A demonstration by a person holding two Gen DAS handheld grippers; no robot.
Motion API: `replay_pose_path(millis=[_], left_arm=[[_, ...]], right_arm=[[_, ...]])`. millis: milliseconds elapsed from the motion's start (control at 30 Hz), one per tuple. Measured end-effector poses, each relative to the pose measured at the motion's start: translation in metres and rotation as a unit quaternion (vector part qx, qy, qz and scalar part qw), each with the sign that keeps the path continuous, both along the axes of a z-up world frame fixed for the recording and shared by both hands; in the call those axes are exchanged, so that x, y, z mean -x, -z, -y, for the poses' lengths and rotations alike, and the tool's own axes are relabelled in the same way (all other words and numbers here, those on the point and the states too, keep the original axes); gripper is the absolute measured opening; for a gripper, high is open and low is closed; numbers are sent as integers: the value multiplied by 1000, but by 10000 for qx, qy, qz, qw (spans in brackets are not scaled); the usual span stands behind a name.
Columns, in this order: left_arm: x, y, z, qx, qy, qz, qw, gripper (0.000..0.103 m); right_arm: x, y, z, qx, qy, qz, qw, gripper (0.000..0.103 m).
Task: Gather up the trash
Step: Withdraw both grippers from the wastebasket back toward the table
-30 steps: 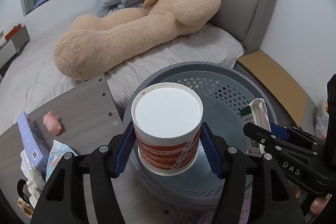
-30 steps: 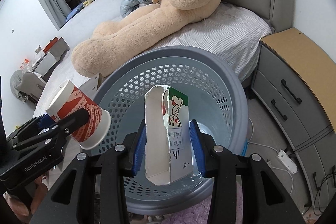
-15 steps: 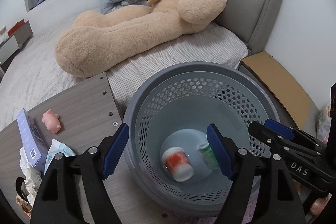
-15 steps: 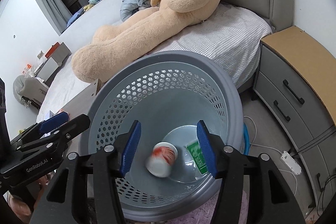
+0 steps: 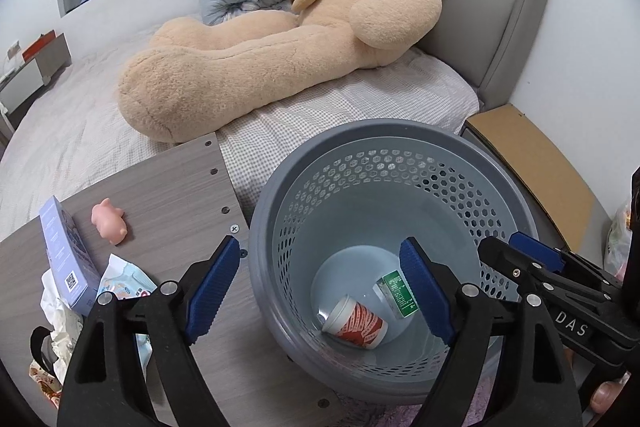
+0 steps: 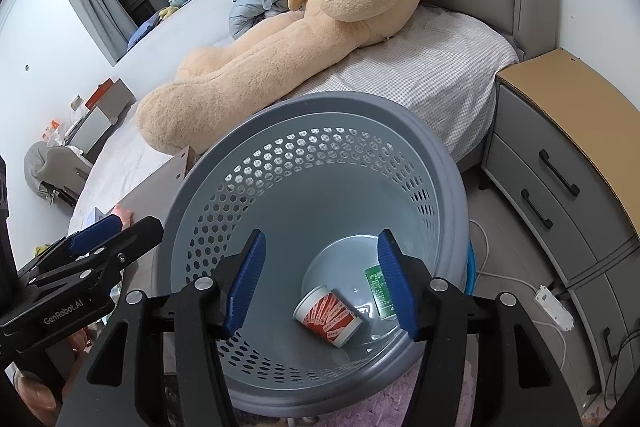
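Trash basket [image 5: 496, 163], teddy bear [image 5: 280, 39] behind

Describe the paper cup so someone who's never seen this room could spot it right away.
Find the big grey perforated basket beside the bed, below the giant teddy bear. Look down to its floor: the paper cup lies there on its side next to a green carton. It is the round one, white with red stripes.
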State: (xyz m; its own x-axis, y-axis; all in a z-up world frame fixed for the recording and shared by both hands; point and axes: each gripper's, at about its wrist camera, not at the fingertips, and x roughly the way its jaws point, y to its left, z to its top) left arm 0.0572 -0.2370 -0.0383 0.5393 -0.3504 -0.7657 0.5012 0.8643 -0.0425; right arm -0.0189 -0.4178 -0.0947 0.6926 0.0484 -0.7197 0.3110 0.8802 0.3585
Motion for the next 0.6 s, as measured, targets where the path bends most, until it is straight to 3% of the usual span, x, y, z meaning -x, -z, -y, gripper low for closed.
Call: replay_pose_path(millis=[600], left_arm=[[17, -21, -54, 194, -457, 232, 9985, 88]], right_arm=[[13, -16, -29, 142, -140, 215, 9996, 68]])
